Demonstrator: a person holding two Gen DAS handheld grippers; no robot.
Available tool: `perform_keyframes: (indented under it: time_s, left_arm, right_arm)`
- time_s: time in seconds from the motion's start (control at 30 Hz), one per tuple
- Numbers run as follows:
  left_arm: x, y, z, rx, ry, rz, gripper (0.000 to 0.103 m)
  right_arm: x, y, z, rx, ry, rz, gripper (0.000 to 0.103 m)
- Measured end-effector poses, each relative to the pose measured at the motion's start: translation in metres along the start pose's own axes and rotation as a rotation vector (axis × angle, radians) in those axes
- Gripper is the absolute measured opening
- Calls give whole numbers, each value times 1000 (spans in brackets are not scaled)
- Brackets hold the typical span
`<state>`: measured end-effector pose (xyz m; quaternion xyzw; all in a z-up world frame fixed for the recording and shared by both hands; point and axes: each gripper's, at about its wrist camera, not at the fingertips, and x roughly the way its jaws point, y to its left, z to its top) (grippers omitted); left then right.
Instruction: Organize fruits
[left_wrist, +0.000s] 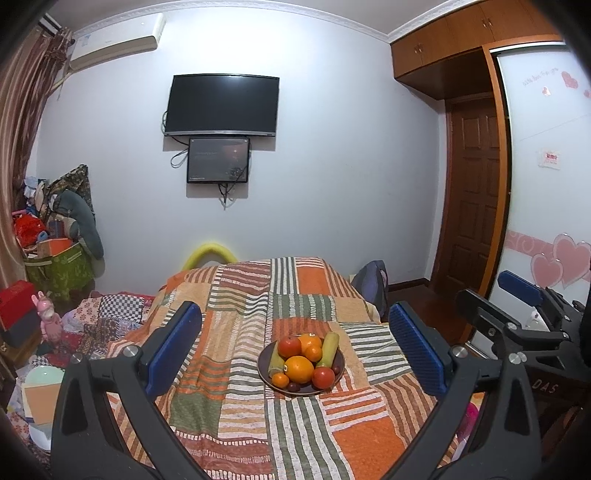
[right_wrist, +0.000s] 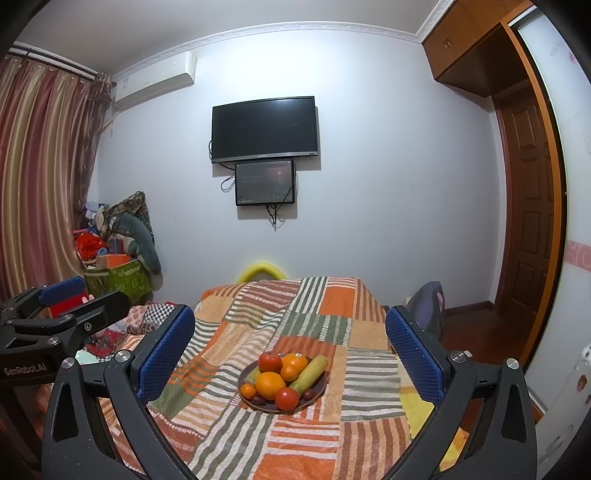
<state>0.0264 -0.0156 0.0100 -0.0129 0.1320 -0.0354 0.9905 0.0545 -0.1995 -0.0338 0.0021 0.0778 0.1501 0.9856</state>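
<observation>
A dark plate (left_wrist: 264, 373) of fruit sits on the patchwork blanket (left_wrist: 236, 406). It holds a large orange (left_wrist: 298, 368), red tomatoes (left_wrist: 289, 347), small tangerines (left_wrist: 280, 380), two pale green corn cobs (left_wrist: 330, 349) and dark plums (left_wrist: 293, 386). My left gripper (left_wrist: 295, 347) is open and empty, well short of the plate. In the right wrist view the plate (right_wrist: 317, 397) and large orange (right_wrist: 270, 384) lie ahead. My right gripper (right_wrist: 290, 354) is open and empty, also back from the plate.
The blanket (right_wrist: 306, 439) covers a raised surface with drop-offs at its left and right edges. Cluttered boxes and toys (left_wrist: 55, 266) stand at the left. A bag (left_wrist: 373, 280) and wooden door (left_wrist: 476, 192) are at the right. A TV (left_wrist: 221, 105) hangs on the far wall.
</observation>
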Motion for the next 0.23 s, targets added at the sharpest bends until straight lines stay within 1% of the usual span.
perform_keyframes:
  time_s: [0.23]
  left_arm:
    - [1,-2,1,5,3,-1,103]
  right_arm:
    - [1,0,0,3,3,-1,103]
